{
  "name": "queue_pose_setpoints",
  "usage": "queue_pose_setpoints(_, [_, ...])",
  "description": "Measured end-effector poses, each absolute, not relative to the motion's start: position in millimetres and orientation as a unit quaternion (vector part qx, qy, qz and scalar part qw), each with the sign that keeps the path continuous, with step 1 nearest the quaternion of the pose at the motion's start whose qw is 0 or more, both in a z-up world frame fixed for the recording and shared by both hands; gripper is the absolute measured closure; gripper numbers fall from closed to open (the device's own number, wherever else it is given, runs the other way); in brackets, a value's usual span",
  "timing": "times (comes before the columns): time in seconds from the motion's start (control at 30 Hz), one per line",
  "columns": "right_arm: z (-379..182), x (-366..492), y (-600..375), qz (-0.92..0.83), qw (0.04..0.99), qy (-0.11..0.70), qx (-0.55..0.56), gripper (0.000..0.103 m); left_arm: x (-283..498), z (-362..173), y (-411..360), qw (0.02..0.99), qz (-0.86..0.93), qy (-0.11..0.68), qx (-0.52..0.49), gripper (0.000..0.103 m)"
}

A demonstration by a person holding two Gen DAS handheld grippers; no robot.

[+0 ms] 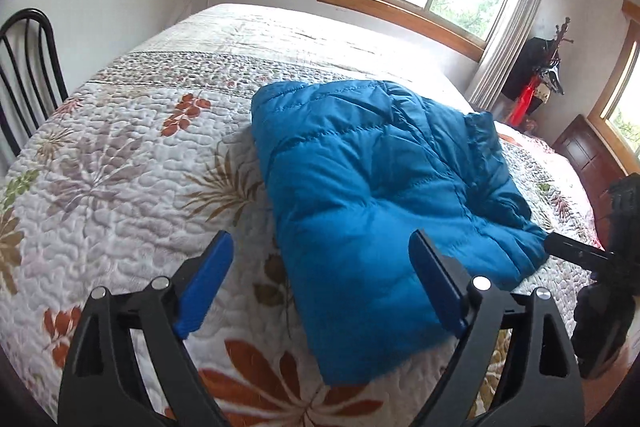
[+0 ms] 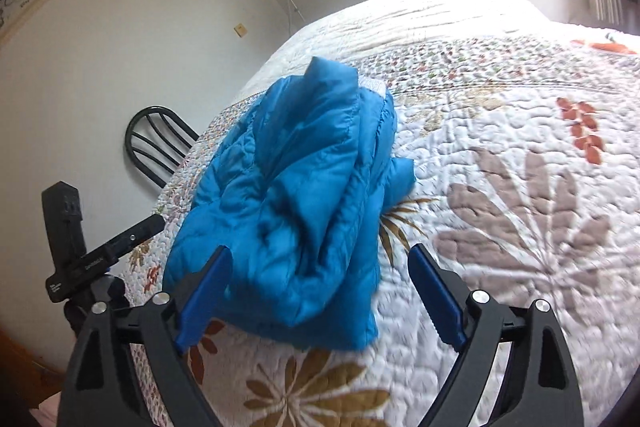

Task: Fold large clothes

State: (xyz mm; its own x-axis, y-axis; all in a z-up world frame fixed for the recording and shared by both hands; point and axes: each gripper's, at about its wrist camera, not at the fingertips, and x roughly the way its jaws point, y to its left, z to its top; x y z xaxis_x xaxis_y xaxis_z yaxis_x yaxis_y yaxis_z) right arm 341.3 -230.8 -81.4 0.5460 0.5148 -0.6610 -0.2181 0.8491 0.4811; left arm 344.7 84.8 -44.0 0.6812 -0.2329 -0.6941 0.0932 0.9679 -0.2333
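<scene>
A blue puffer jacket (image 1: 380,195) lies folded into a thick bundle on the floral quilted bed (image 1: 132,163). My left gripper (image 1: 320,247) is open and empty, held above the quilt at the jacket's near left edge. In the right wrist view the same jacket (image 2: 296,211) lies bunched with its layered edges facing me. My right gripper (image 2: 320,259) is open and empty, its blue fingers (image 2: 436,295) apart just in front of the jacket's near edge, not touching it that I can see.
A black metal chair (image 1: 28,67) stands at the bed's left side, and also shows in the right wrist view (image 2: 160,143). A black tripod with a device (image 2: 76,251) stands by the bed edge; it also shows in the left view (image 1: 608,267). Windows and a coat rack (image 1: 548,67) are beyond.
</scene>
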Motion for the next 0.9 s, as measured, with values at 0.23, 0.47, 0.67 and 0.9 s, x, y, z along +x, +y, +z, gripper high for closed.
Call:
queue_pose_setpoints(0.23, [-49.1, 295.3, -201.8, 0.165, 0.889, 0.416, 0.098, 0.006, 295.1, -32.4, 69.7, 0.92, -0.042, 0.383, -0.068, 0.009])
queue_pose_setpoints(0.47, [-32.4, 250.2, -183.8, 0.136, 0.895, 0.421, 0.062, 0.005, 248.2, -25.8, 64.2, 0.923, -0.013, 0.382, -0.045, 0.009])
queue_pose_setpoints(0.67, [-26.0, 216.3, -176.6, 0.126, 0.899, 0.416, 0.056, 0.005, 209.1, -19.3, 56.0, 0.926, -0.01, 0.375, -0.027, 0.006])
queue_pose_setpoints(0.9, [-15.8, 180.8, -174.4, 0.124, 0.903, 0.407, 0.064, 0.005, 167.1, -14.0, 51.6, 0.936, 0.001, 0.352, -0.01, 0.006])
